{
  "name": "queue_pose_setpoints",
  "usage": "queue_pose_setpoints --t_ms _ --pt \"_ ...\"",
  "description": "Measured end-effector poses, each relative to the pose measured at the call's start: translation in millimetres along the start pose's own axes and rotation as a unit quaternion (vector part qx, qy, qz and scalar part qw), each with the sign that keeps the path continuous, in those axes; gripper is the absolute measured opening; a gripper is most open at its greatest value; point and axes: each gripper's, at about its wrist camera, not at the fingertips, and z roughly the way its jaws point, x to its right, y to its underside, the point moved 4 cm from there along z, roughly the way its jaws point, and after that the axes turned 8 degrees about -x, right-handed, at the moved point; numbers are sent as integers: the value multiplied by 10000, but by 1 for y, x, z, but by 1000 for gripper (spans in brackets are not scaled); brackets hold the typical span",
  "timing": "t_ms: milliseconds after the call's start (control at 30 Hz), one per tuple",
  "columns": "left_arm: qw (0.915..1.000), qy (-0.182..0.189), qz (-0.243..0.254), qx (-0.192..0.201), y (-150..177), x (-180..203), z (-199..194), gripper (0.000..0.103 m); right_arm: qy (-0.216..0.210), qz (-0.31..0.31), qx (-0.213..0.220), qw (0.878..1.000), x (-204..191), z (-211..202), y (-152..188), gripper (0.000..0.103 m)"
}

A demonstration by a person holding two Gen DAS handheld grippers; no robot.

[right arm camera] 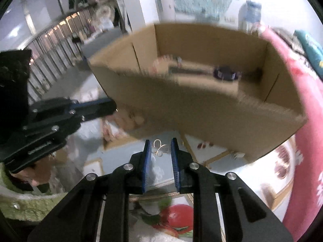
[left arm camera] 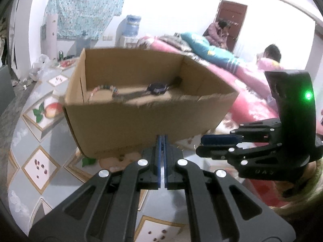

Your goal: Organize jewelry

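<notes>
1. The task's thing in hand is a small silver wire butterfly-shaped ornament (right arm camera: 159, 148), probably a brooch or pendant, sitting between the tips of the right tongs (right arm camera: 160, 148); its wings reach toward both blue pads, but blur keeps me from telling whether it is pinched or simply lies on the tabletop between spread jaws
2. The right tongs are spread with a clear gap, the ornament filling only the far end of it
3. The left tongs (left arm camera: 162, 139) are pressed together with nothing between the blue pads; they point at the near wall of the open brown cardboard box (left arm camera: 145, 125)
4. The box stands just ahead of both tongs on the patterned fruit-print tabletop (left arm camera: 38, 167). On its floor, beyond the near wall, lie a multicoloured beaded bracelet (left arm camera: 106, 90) and a dark-cased wristwatch (left arm camera: 157, 88), the watch further to the right
5. Handling, as I judge it: the ornament looks very light, thin and stiff, yet easily bent. It is smooth metal, so it may slip or flip from the pads
6. Best hold: across the body where the wings meet, with a gentle squeeze, not on a single wire loop
7. Lifting it over the near wall ahead calls for a level, unhurried carry
</notes>
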Motion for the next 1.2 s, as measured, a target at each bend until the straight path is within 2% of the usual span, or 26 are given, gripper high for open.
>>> queue_pose_setpoints --t_ms 200,300,367,467,567,767,933,1100,1167,1200 --pt "9978 262 213 567 -38 17 -35 1 -82 75 921 9957 9 -51 -29 20" --pt "9970 118 383 666 -61 23 -34 1 -60 206 1126 9934 19 -56 -46 20" --pt "9974 123 355 609 -73 20 -26 1 -48 357 1129 9929 31 -49 -59 20" --pt "9993 5 178 318 -94 12 0 1 -95 622 975 9932 52 -30 -73 20" --pt "9999 -157 15 32 -113 2 30 1 71 736 837 9937 66 -12 -86 20" --pt "9977 -423 -387 -360 -127 -17 73 2 265 841 545 9946 79 20 -101 21" --pt "9964 -532 -539 -376 -120 -23 80 18 62 903 683 9935 82 21 -95 27" --pt "9962 -674 -507 -218 -113 -20 66 30 -109 920 928 9914 81 9 -87 28" --pt "9960 -753 -477 -102 -112 -16 55 45 -231 929 1110 9892 78 -4 -83 29" --pt "9960 -768 -463 -29 -111 -14 49 47 -292 952 1184 9880 77 -10 -81 30"
